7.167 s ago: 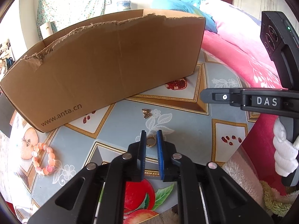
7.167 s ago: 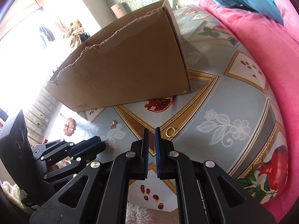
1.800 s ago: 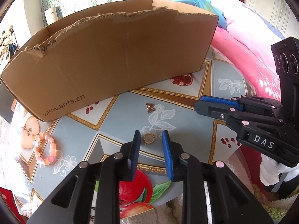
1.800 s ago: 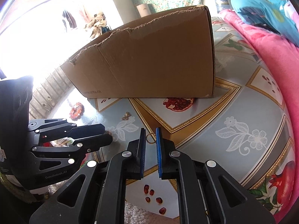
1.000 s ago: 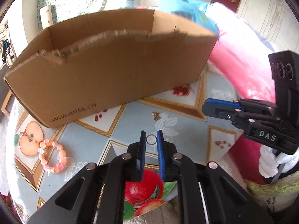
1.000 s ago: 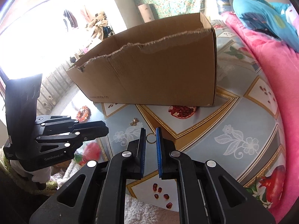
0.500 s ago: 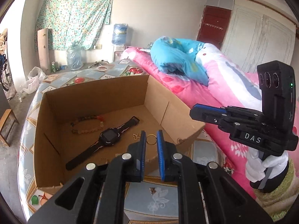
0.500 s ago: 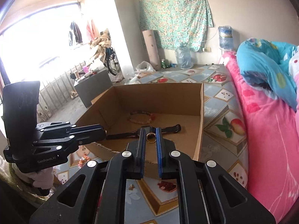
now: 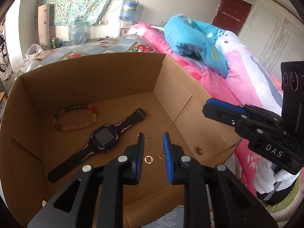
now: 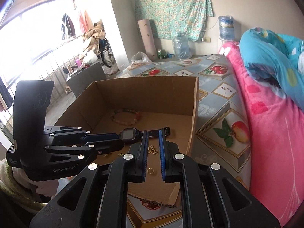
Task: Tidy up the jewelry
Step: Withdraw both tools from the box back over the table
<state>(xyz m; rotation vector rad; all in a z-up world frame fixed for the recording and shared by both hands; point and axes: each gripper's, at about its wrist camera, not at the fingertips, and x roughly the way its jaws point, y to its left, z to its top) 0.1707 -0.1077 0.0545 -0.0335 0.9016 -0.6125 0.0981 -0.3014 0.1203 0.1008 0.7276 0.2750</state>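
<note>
Bed: the pink quilt runs along the right of your cardboard box, with a blue pillow lying on it beyond the box.
Table cover: the fruit-patterned cloth lies under the box and shows on its right and far sides.
Cardboard box: it sits open-topped below both of your tools, and every piece of jewelry in view lies on its floor.
Left gripper: you hold it above the box's near-right part with the blue pads spread apart and nothing between them.
Right gripper: you hold it over the box's near edge, its pads parted and empty; in the left wrist view it juts in over the box's right wall.
Watch: the black smartwatch lies diagonally across the middle of the box floor, face up.
Bead bracelet: it lies toward the box's far-left corner, just beyond the watch.
Gold chain piece: it rests on the box floor just right of the watch.
Ring: it lies flat on the box floor, seen between your left pads, near the watch.
Second ring: it lies on the box floor between your right pads, close to the near wall.
</note>
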